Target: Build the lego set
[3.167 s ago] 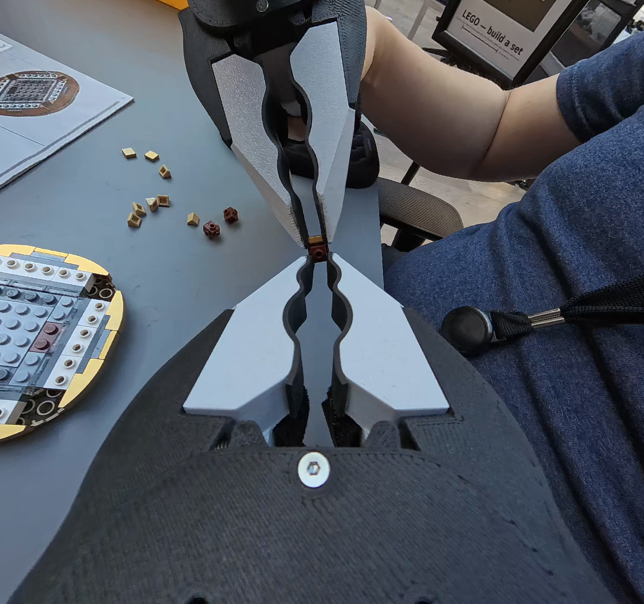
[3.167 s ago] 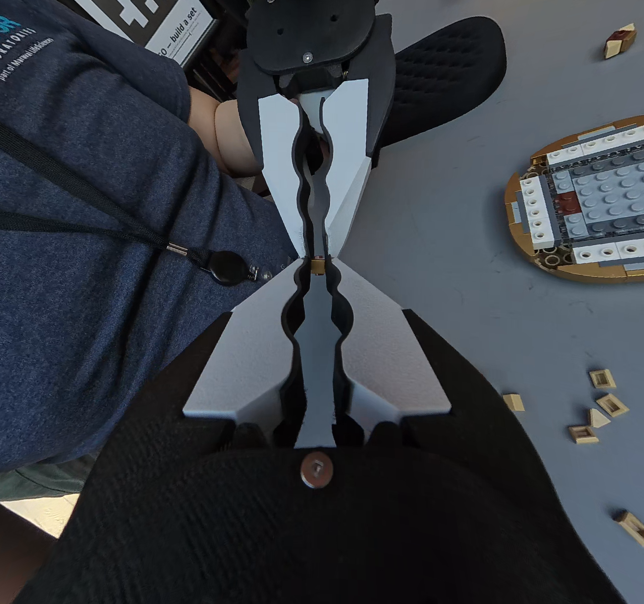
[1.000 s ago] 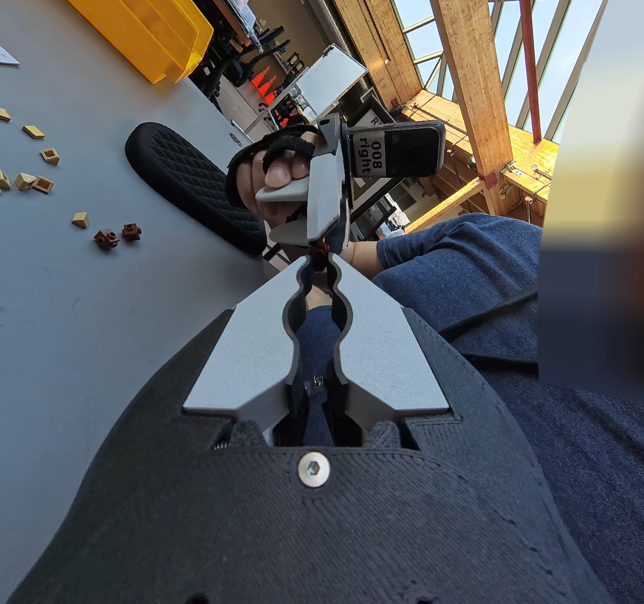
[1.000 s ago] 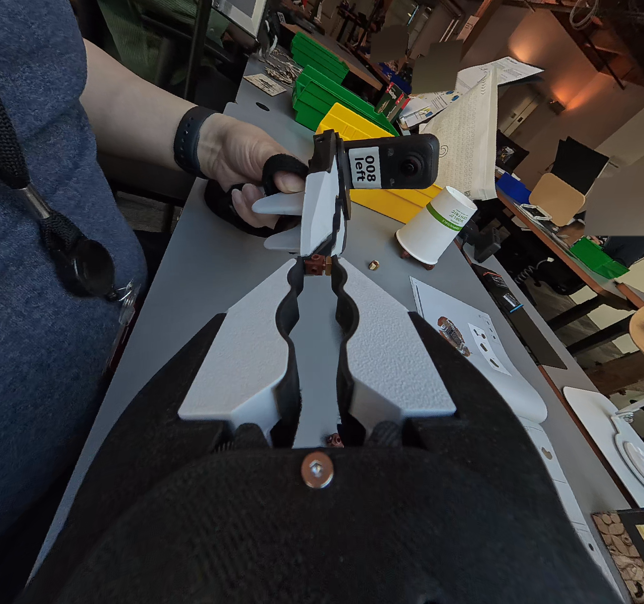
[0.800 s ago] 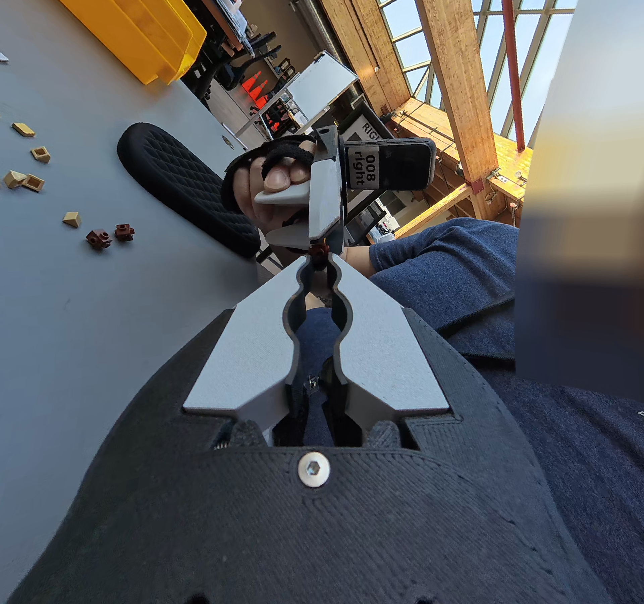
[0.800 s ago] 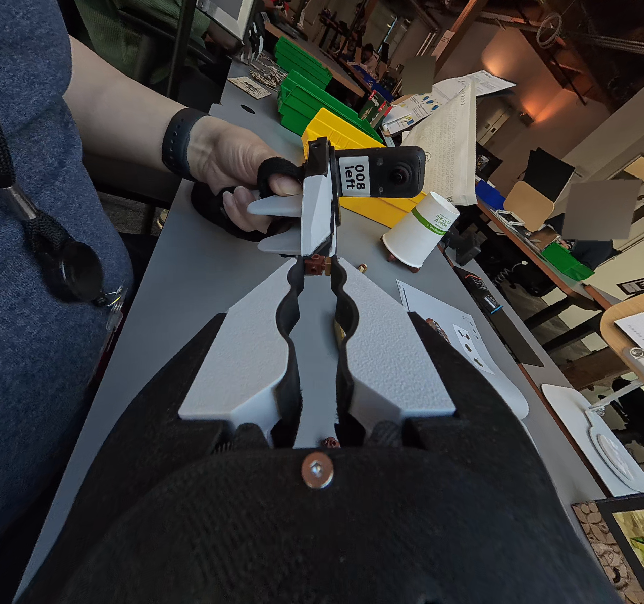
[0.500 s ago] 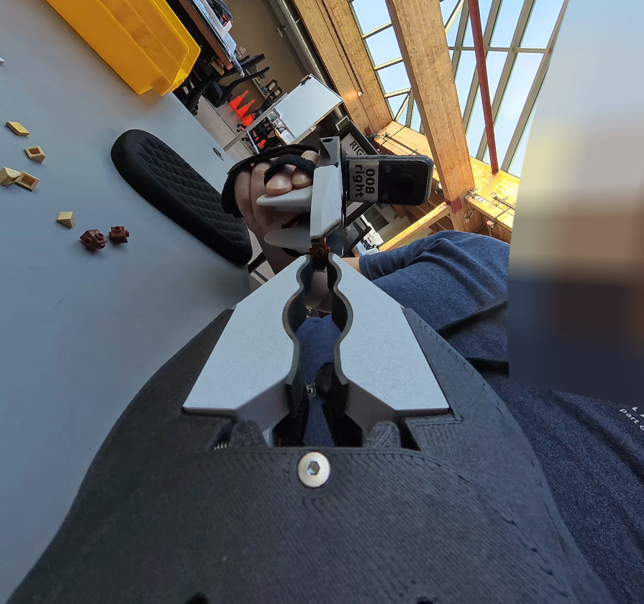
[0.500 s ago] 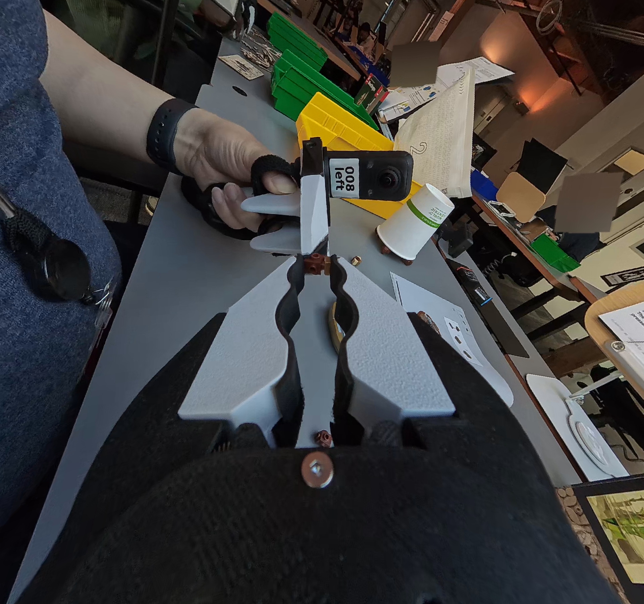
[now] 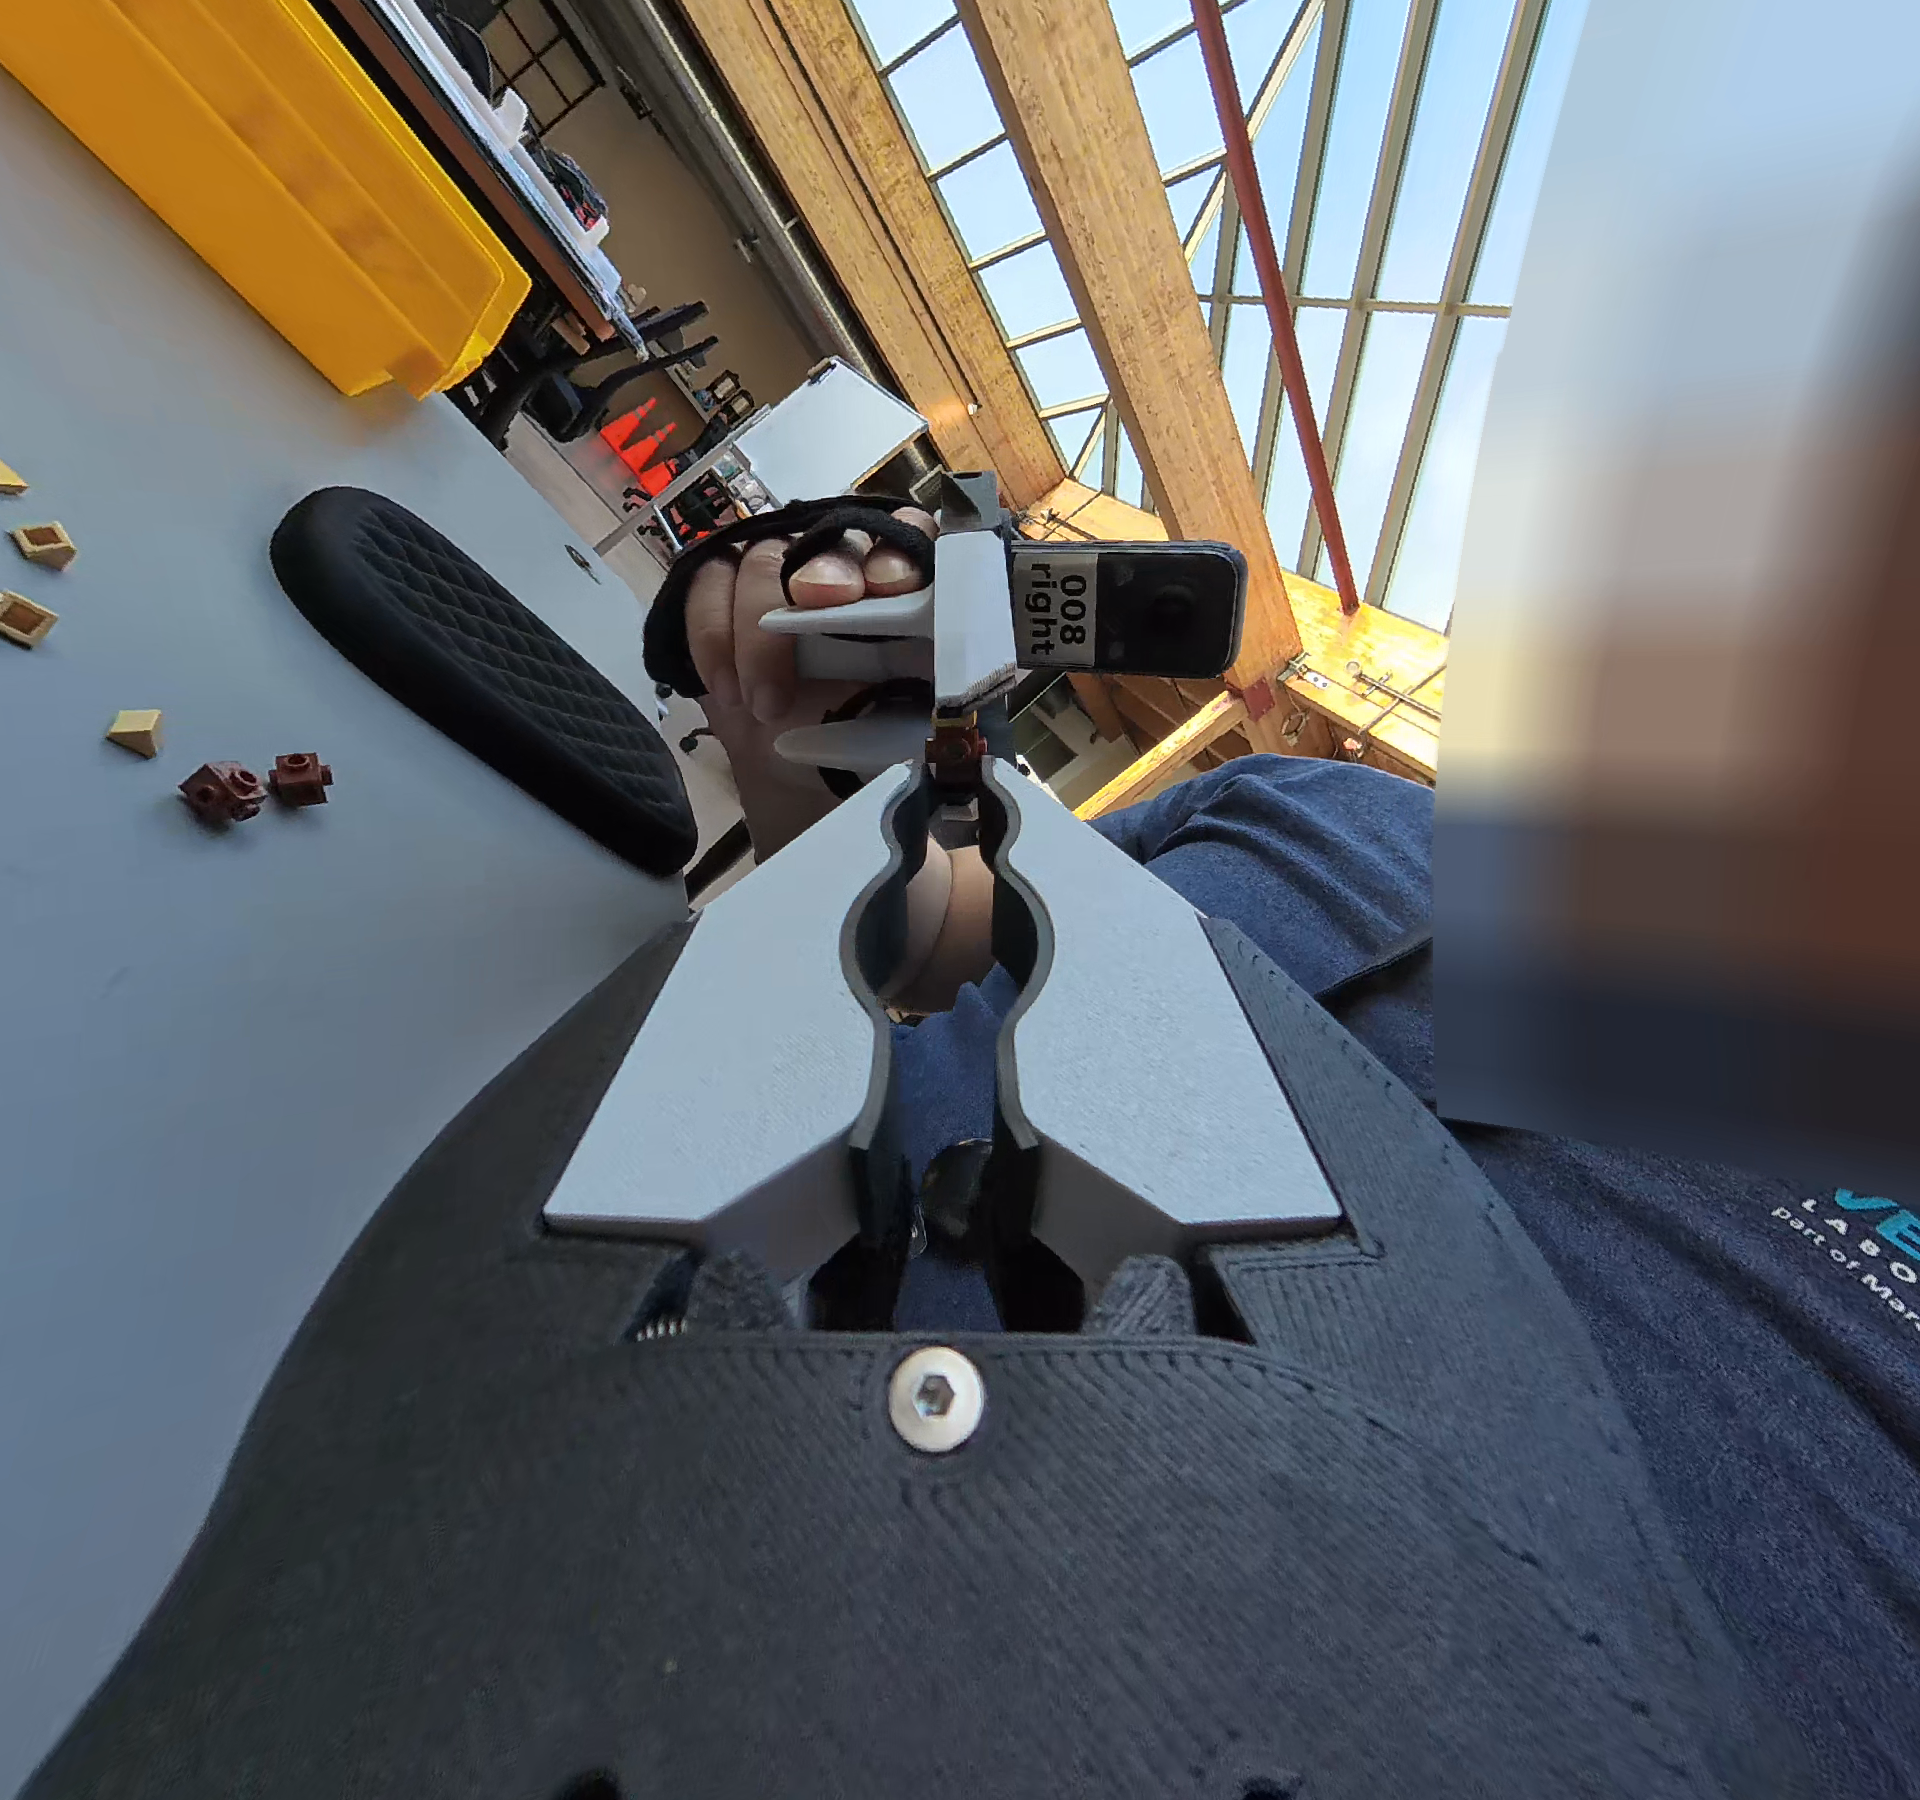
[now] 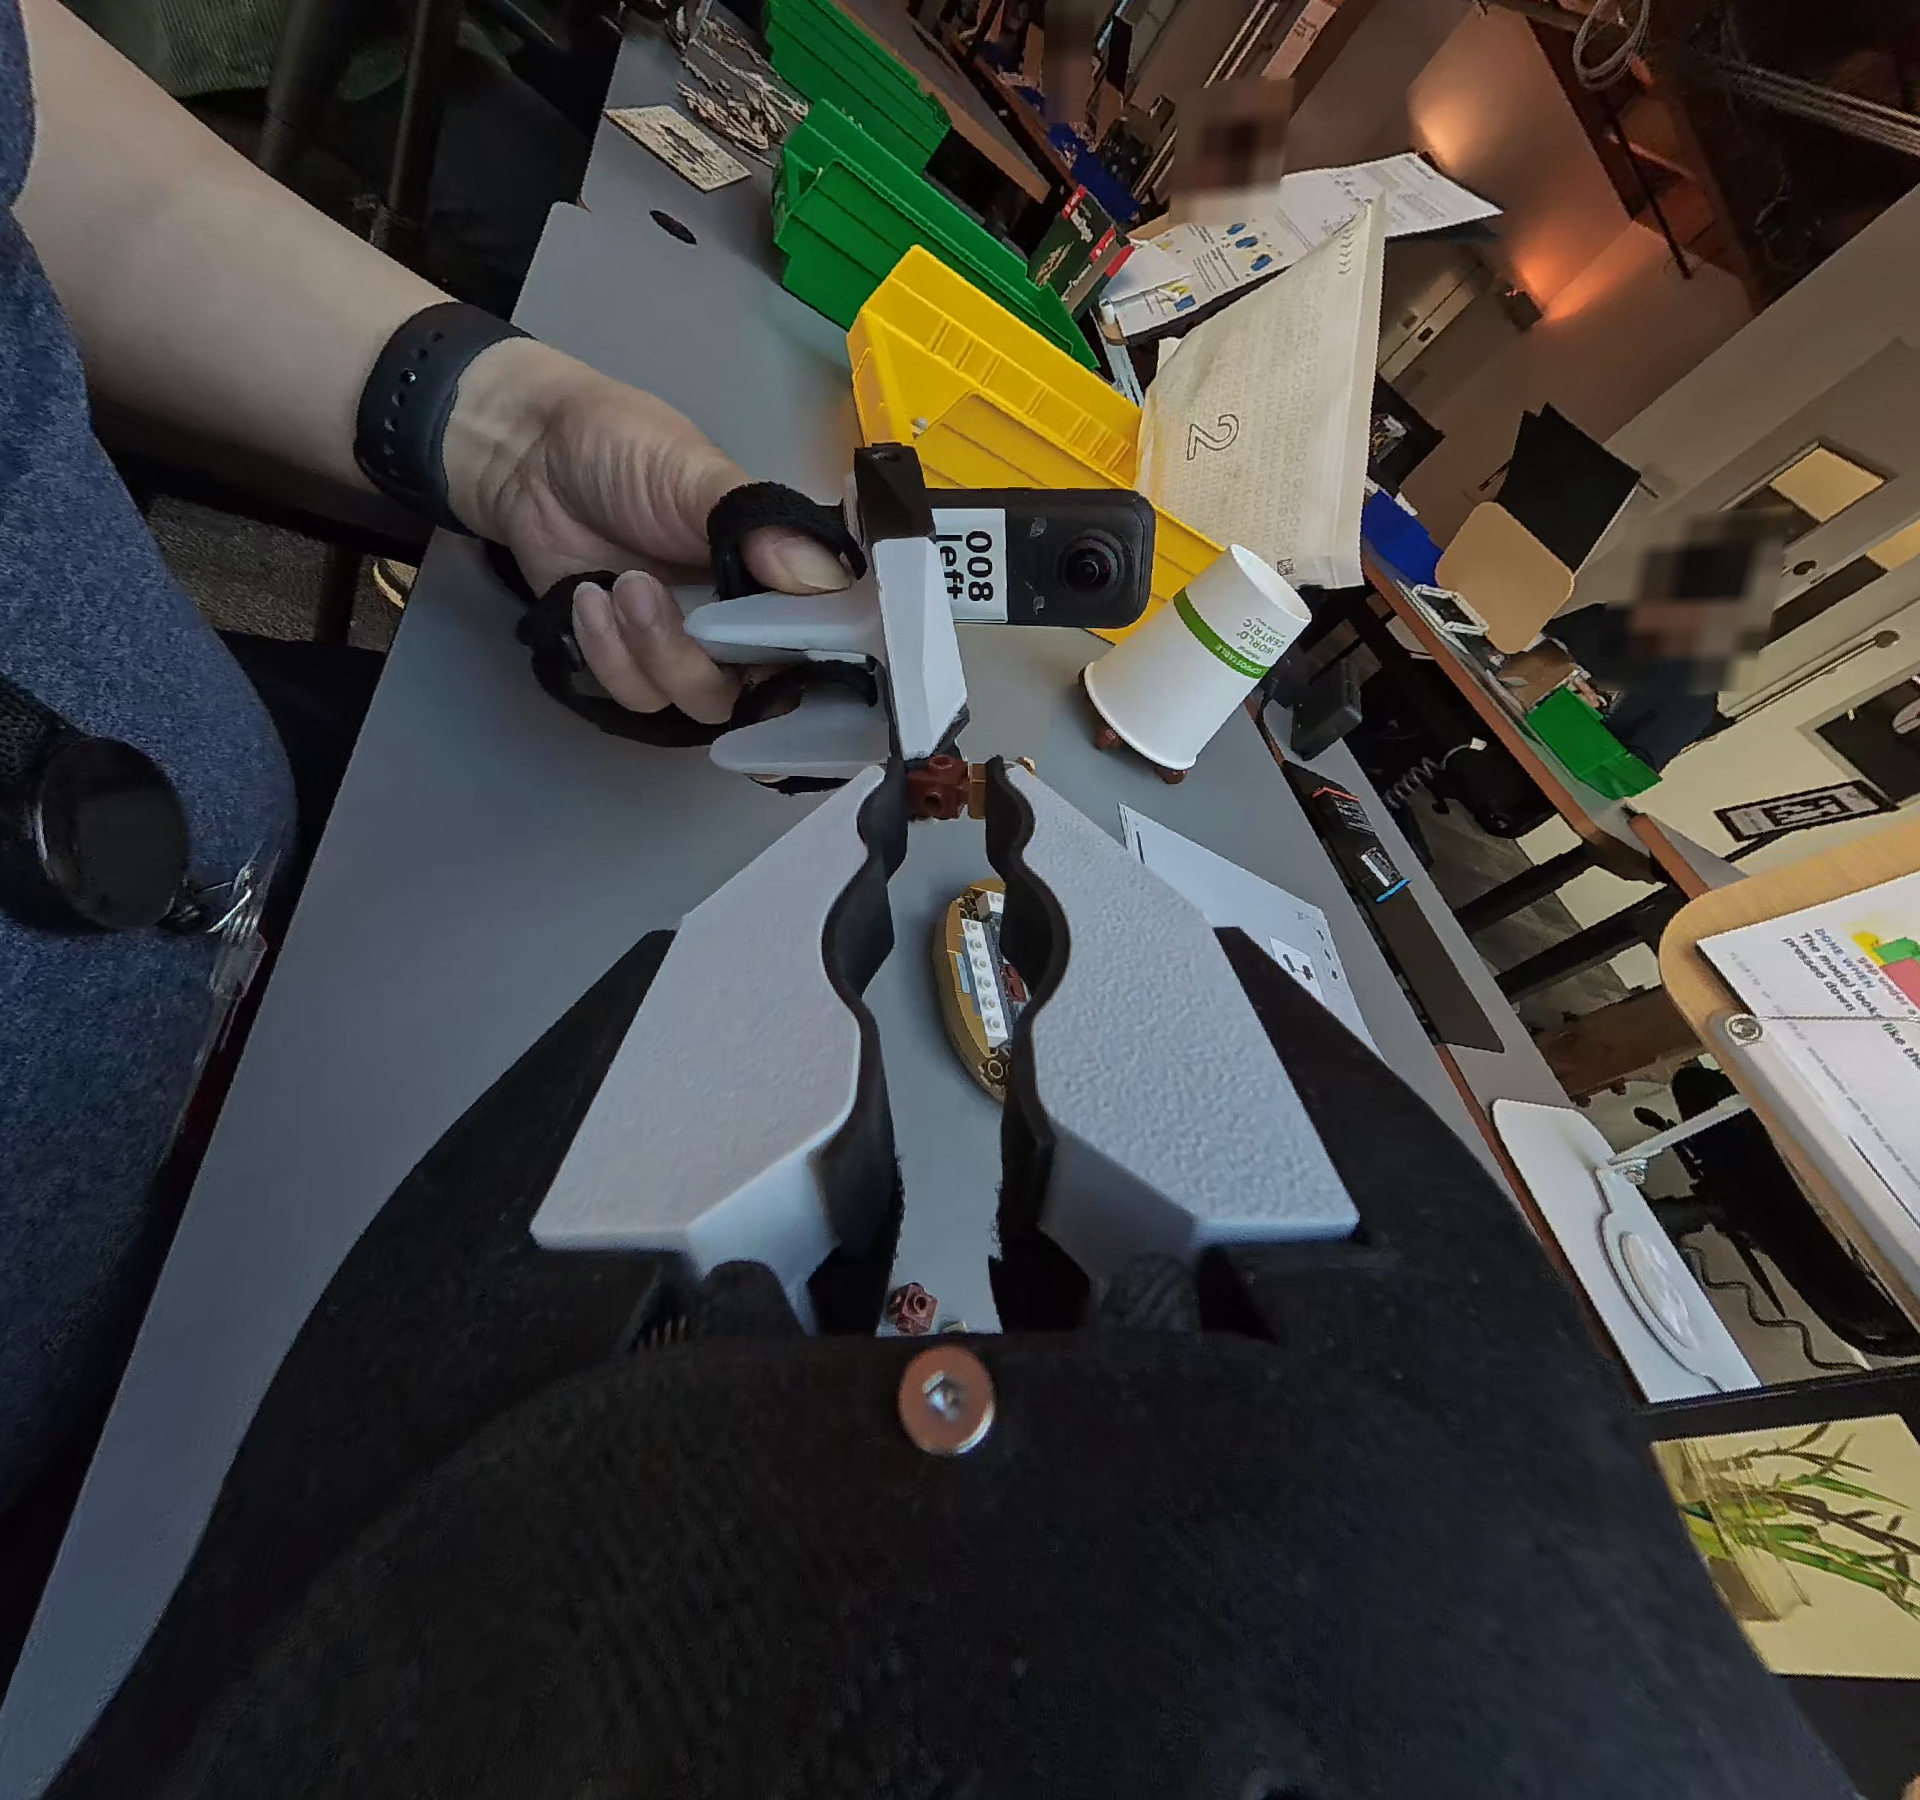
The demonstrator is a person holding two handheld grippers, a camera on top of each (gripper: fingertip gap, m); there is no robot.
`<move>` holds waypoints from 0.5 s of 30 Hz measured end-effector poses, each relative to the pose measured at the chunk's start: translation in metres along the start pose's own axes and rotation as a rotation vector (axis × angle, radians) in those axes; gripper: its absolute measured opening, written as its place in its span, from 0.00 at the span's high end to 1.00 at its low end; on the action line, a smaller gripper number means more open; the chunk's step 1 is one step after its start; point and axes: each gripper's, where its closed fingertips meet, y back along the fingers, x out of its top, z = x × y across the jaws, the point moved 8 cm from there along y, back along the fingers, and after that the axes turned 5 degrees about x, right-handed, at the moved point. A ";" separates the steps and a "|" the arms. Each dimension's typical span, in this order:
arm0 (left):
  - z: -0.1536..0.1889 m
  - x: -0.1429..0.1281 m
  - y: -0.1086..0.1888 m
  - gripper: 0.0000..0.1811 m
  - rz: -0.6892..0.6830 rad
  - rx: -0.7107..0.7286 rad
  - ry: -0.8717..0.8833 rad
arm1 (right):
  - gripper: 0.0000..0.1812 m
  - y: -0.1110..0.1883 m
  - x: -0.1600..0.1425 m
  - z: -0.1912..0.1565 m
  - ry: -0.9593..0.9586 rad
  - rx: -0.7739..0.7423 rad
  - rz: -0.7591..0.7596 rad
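Note:
A small reddish-brown brick (image 10: 933,787) with a tan piece (image 10: 977,782) on its side is pinched between the jaws of my right gripper (image 10: 940,786), held in the air above the grey table (image 10: 499,919). My left gripper (image 9: 956,765) meets it at a right angle, shut on the same brown brick (image 9: 956,748). The tan piece (image 9: 971,706) sits at the right gripper's tip. The round gold-rimmed lego model (image 10: 982,981) lies on the table, seen between my right fingers.
Two loose brown bricks (image 9: 223,792) and several tan pieces (image 9: 135,730) lie on the table beside a black wrist rest (image 9: 468,659). Another brown brick (image 10: 911,1305) lies below my right gripper. A yellow bin (image 10: 997,400), paper cup (image 10: 1195,670) and booklet (image 10: 1226,877) stand farther off. The tips of both grippers are at nearly the same place.
Both grippers have risen from pointing down over the table edge to pointing level, tips still together on the small pieces. In the last second they drifted slightly and stayed shut.

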 end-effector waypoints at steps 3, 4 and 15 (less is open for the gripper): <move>-0.001 -0.001 0.000 0.97 0.010 0.001 0.004 | 0.92 0.000 -0.001 0.000 0.002 0.001 -0.020; -0.001 0.000 0.000 0.97 0.020 0.002 0.004 | 0.91 0.000 -0.001 0.000 0.004 -0.010 -0.020; 0.000 0.001 0.002 0.97 0.050 -0.008 0.026 | 0.91 0.000 0.000 0.001 -0.048 -0.037 -0.015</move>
